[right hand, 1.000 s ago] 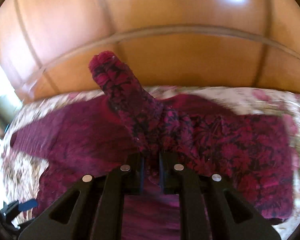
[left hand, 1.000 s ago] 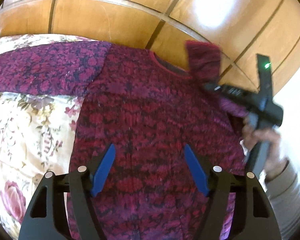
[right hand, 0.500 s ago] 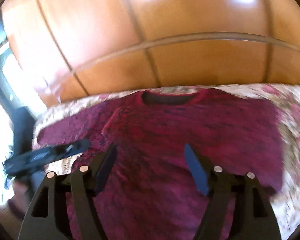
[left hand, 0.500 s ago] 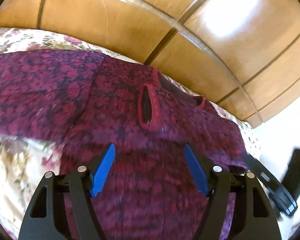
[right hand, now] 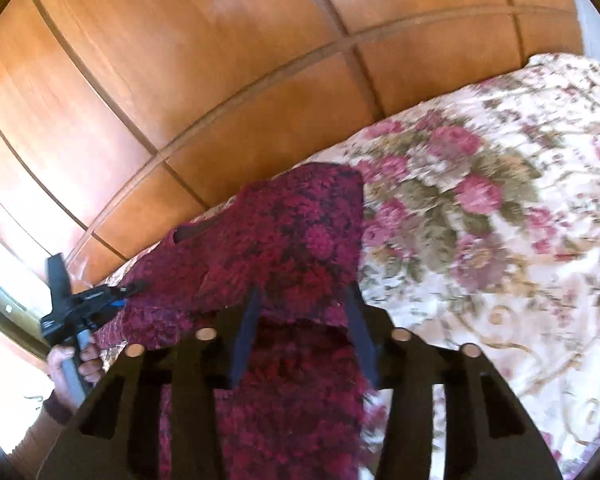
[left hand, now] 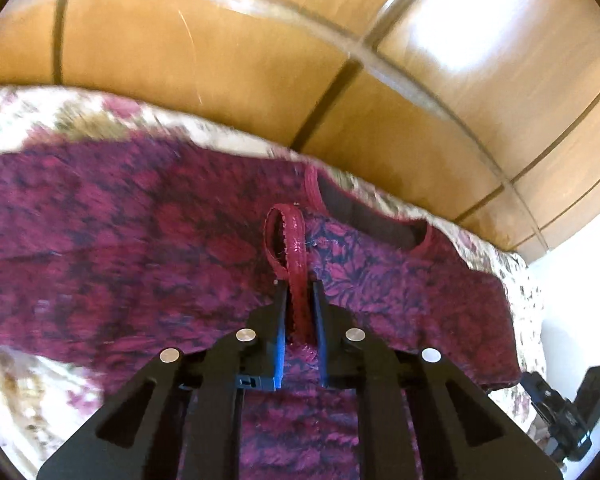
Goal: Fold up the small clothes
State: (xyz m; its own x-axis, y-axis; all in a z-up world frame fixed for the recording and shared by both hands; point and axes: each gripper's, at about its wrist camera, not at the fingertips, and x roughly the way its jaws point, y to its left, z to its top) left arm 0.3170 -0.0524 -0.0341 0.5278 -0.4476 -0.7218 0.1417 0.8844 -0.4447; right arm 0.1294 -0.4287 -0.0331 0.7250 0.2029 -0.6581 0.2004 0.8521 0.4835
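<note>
A dark red patterned knit sweater (left hand: 148,248) lies spread on a floral bedspread (right hand: 480,240), its neckline (left hand: 376,224) toward the wooden panels. One sleeve is folded across the chest, and its red cuff (left hand: 290,236) stands up as a loop. My left gripper (left hand: 299,289) is shut on that cuff. My right gripper (right hand: 304,292) hovers over the sweater's (right hand: 292,232) edge by the bedspread. Its jaws are closing, with knit fabric lying between the fingers; I cannot see the pads pressing it. Each view shows the other gripper at its side: the right gripper (left hand: 560,412), the left gripper (right hand: 88,308).
Glossy wooden panels (left hand: 260,60) rise right behind the bed. A person's hand (right hand: 76,364) with a brown ribbed sleeve holds the left gripper's handle. Bare floral bedspread stretches to the right of the sweater in the right wrist view.
My right gripper let go of the raised sleeve, which now lies folded over the chest, then swung to the sweater's side edge and narrowed. My left gripper moved forward and shut on the cuff.
</note>
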